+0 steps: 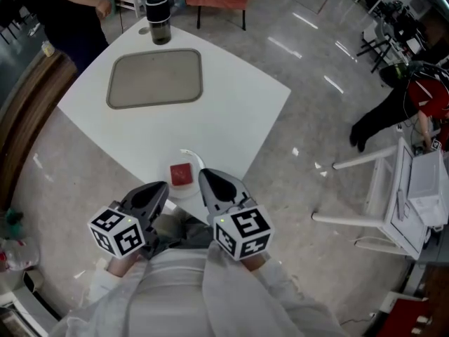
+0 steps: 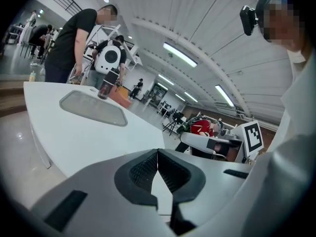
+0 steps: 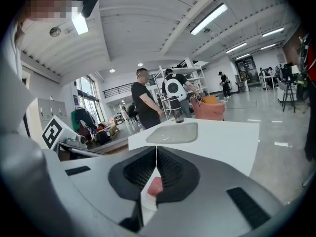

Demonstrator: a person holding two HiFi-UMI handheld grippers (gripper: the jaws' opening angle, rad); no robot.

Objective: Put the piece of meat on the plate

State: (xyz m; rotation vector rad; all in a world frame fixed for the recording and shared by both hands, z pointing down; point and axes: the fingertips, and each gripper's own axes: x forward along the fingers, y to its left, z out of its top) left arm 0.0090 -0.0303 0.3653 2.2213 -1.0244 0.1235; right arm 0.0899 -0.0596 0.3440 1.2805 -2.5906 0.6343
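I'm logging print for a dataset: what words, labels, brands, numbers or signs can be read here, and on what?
No readable words or numbers anywhere.
Black-and-white square codes only, no letters: left marker cube, right marker cube.
Too small to tell: any print on the bottle.

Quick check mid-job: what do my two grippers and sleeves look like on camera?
Both the left gripper and right gripper have grey tapered shells with black ribbed pads. Each carries a white cube with black square markers. Sleeves are pale grey.
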